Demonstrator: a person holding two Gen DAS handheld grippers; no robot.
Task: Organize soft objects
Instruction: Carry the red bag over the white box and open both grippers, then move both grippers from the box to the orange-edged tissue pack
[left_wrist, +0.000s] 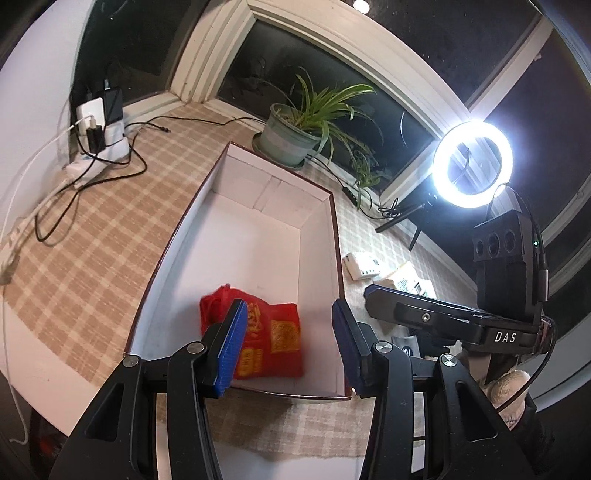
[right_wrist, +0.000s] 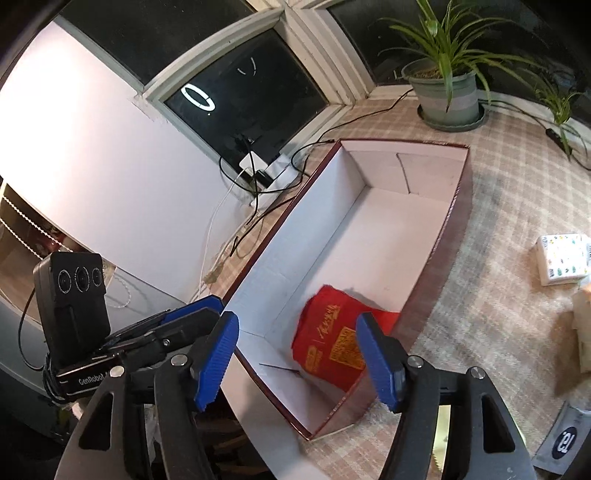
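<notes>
A red cloth pouch (left_wrist: 280, 339) with gold print lies in the near end of a long open box (left_wrist: 258, 236) that is white inside and dark red outside. My left gripper (left_wrist: 288, 332) hovers over that end, open, its left pad in front of the pouch and nothing pressed between the pads. The right wrist view shows the same pouch (right_wrist: 332, 347) on the box (right_wrist: 295, 258) floor. My right gripper (right_wrist: 299, 354) hangs above it, open, with its pads apart from the cloth. Each gripper's body shows at the edge of the other's view.
The box sits on a beige checked cloth (left_wrist: 92, 240). A potted plant (left_wrist: 291, 136) stands behind the box. A lit ring light (left_wrist: 472, 162) is at the right. A power strip with cables (left_wrist: 92, 147) lies at the left. Small white packets (right_wrist: 561, 258) lie right of the box.
</notes>
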